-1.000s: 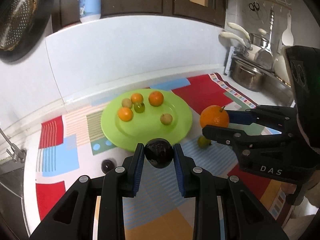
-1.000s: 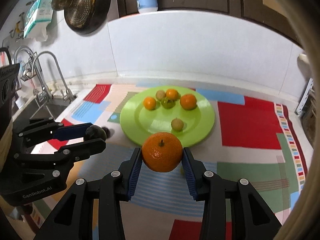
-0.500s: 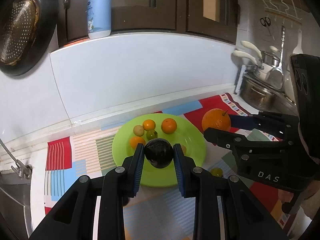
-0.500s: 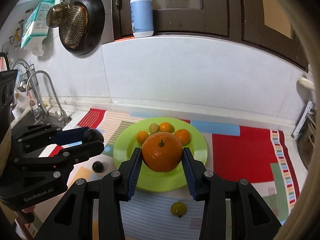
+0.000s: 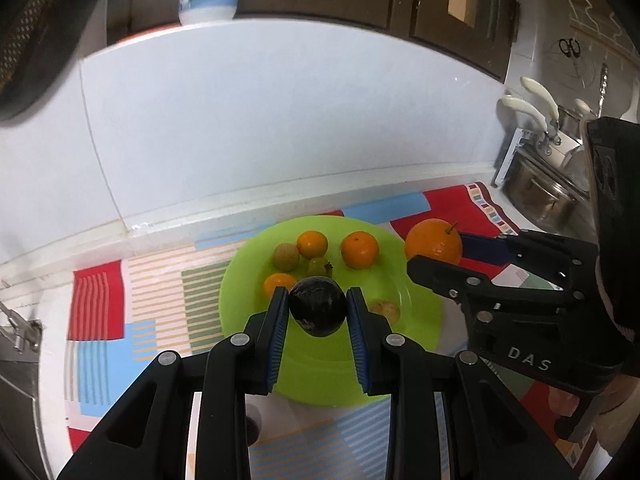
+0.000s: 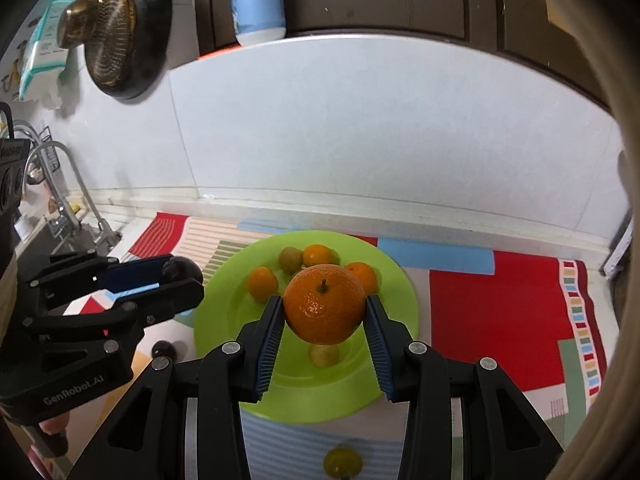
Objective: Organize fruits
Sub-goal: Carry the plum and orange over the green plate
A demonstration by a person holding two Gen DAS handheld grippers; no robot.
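Hand-held gripper around dimpled orange

From my left wrist camera, my left gripper is clamped on a dark round fruit above the green plate. Small oranges and a brownish fruit sit toward the plate's twelve o'clock. At three o'clock, my right gripper grips a big orange.
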